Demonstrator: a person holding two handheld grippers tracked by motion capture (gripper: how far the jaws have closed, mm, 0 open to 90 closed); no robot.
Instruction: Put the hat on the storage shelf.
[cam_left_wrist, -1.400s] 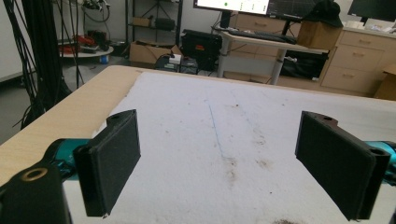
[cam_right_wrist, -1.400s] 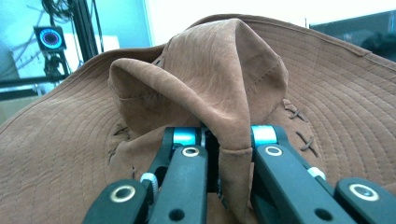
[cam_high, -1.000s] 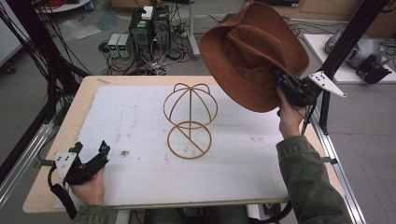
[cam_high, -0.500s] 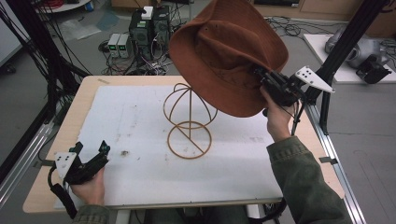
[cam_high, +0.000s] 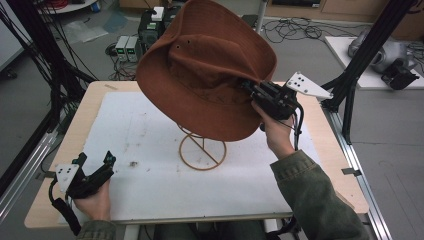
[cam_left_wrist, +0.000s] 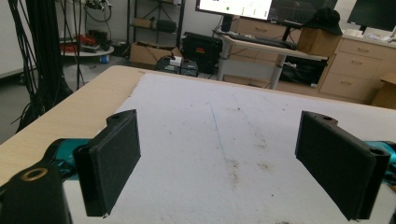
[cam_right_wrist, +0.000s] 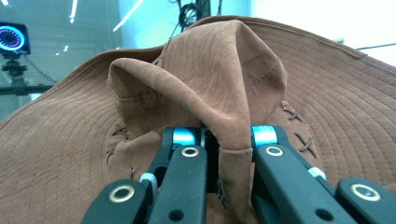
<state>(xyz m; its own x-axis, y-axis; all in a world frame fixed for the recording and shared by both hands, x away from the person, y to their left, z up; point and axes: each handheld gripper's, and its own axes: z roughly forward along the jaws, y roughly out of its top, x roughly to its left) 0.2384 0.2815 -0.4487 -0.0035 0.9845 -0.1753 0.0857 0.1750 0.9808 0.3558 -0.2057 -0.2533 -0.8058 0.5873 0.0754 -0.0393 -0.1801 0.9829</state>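
Brown hat (cam_high: 200, 85) above wire stand (cam_high: 202, 152)

From above our side, the high view looked forward and down on the counter (cam_high: 150, 125); the left gripper view skimmed that same surface low, while the right pressed close against the hat (cam_right_wrist: 233, 93).

Wooden table (cam_high: 60, 150); white mat (cam_high: 150, 135); wire stand (cam_high: 202, 152)
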